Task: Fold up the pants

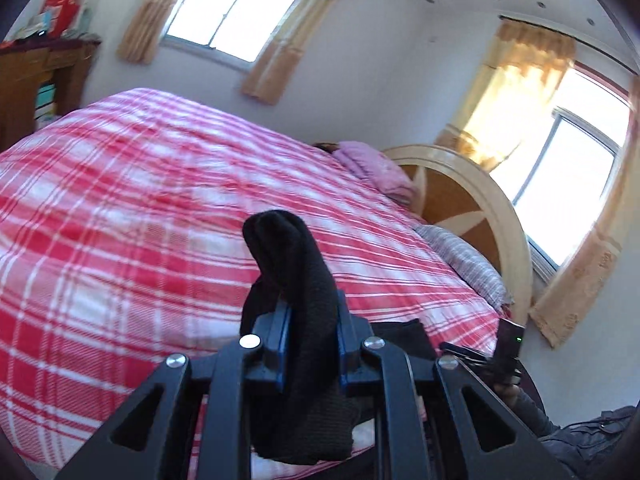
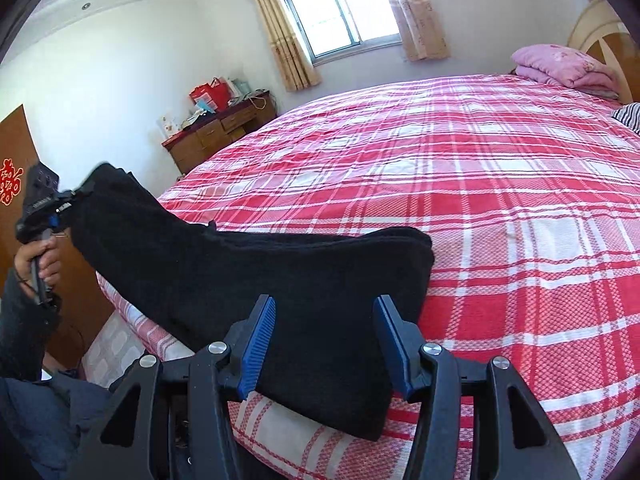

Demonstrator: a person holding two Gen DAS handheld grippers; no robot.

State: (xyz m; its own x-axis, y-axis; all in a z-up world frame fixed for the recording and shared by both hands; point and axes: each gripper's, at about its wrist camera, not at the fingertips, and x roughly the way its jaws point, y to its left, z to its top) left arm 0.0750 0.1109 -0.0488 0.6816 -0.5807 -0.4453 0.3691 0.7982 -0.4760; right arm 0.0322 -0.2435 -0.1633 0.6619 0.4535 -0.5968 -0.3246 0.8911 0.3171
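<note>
The black pants [image 2: 248,276] lie along the near edge of the bed, and their left end is lifted off it. My left gripper [image 1: 310,308] is shut on that end; a bunched roll of the black pants [image 1: 288,248] sticks up between its blue pads. From the right wrist view the left gripper [image 2: 76,196] shows far left, raised beside the bed, with a hand [image 2: 38,256] on its handle. My right gripper [image 2: 324,304] stands open just over the pants' right part, its blue pads [image 2: 260,344] apart on either side of the cloth.
The bed carries a red and white plaid cover [image 2: 480,208]. A folded pink quilt [image 2: 560,66] and a striped pillow [image 1: 468,264] lie by the wooden headboard [image 1: 460,196]. A wooden desk [image 2: 220,132] with bags stands past the bed's far left corner. Curtained windows are behind.
</note>
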